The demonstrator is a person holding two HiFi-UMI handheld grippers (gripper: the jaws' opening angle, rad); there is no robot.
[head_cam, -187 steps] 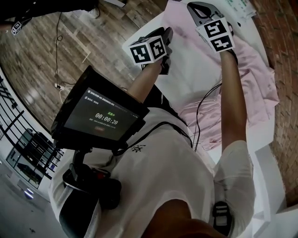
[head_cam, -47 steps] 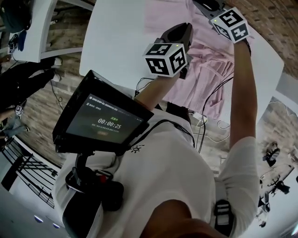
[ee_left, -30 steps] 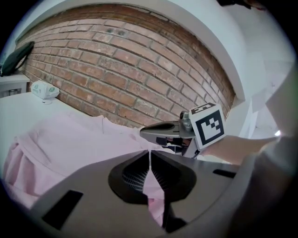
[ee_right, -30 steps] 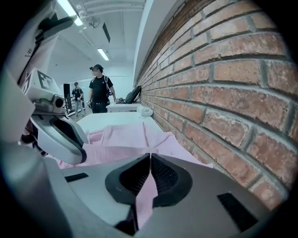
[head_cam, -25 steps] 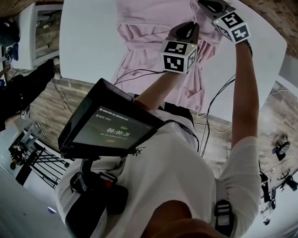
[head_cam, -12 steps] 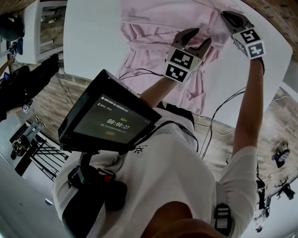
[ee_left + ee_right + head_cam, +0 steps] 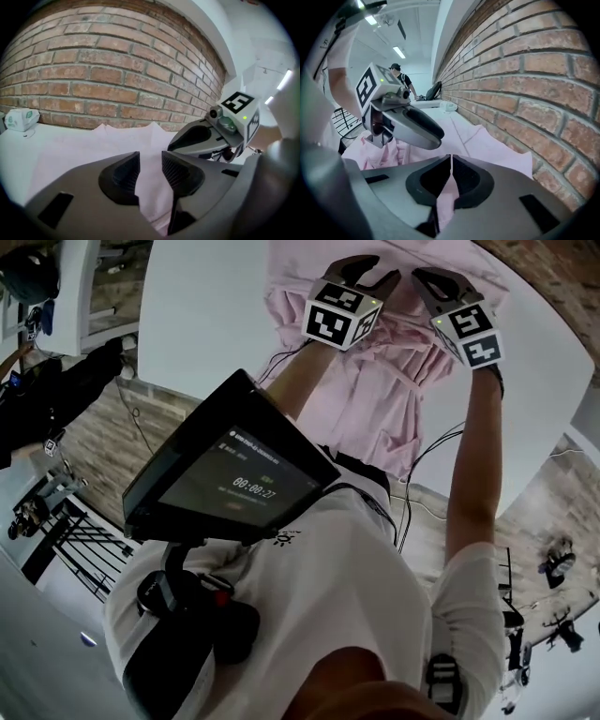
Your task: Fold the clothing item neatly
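A pink garment (image 7: 375,399) lies crumpled on the white table (image 7: 206,306), its lower part hanging over the near edge. My left gripper (image 7: 372,273) hovers over its bunched middle; its jaws have just been opening and now stand open. In the left gripper view, cloth (image 7: 93,145) shows in the gap of that gripper (image 7: 150,161), untouched by the pads. Close on its right, my right gripper (image 7: 424,279) is shut on a thin fold of the pink cloth (image 7: 487,140), seen pinched between its jaws (image 7: 451,161).
A brick wall (image 7: 117,70) runs along the table's far side. A small white packet (image 7: 18,119) sits on the table at the far left. Cables (image 7: 422,456) hang at the table's near edge. A screen (image 7: 234,474) is mounted on the person's chest.
The left jaws went from shut on the cloth to open, letting it go. Both grippers have drawn together and now stand side by side over the garment.
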